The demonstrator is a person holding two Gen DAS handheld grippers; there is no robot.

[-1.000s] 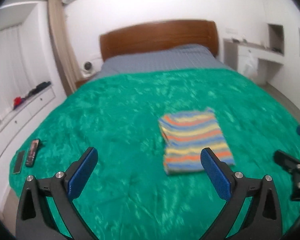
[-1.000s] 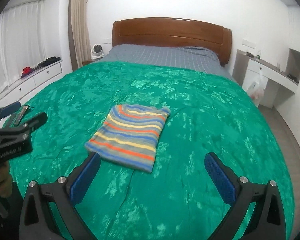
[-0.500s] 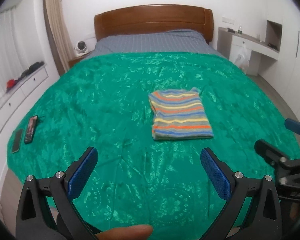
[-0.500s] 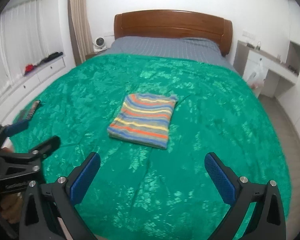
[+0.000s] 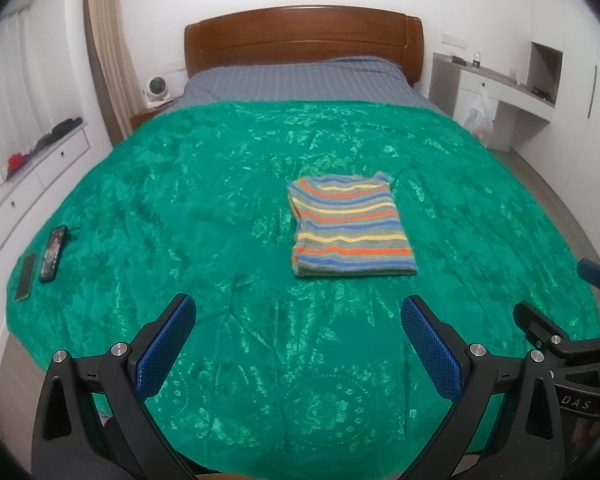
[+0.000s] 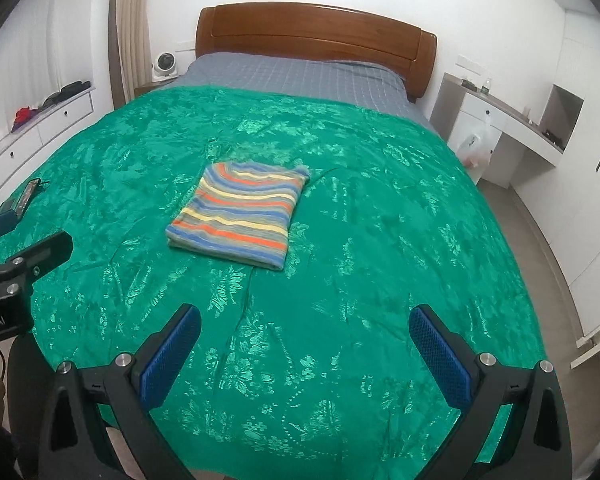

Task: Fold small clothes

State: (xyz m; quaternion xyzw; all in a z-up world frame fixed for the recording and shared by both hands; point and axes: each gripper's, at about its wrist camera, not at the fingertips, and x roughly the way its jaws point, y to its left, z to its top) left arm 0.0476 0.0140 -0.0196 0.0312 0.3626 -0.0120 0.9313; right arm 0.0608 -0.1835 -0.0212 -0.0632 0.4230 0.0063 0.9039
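A striped garment (image 5: 350,226), folded into a neat rectangle, lies flat on the green bedspread (image 5: 204,208) near the middle of the bed. It also shows in the right wrist view (image 6: 240,214). My left gripper (image 5: 298,320) is open and empty, held back over the foot of the bed, well short of the garment. My right gripper (image 6: 304,330) is open and empty too, also back over the foot of the bed. Each gripper shows at the edge of the other's view: the right one (image 5: 560,332), the left one (image 6: 24,256).
A remote (image 5: 52,254) and a phone (image 5: 25,276) lie at the bed's left edge. A wooden headboard (image 5: 300,40) stands at the far end. White drawers (image 5: 28,176) run along the left wall. A desk (image 5: 500,96) with a hanging bag stands at the right.
Both grippers have pulled back and up from the folded garment, which now looks smaller and farther away. The garment has not moved. Both stay open.
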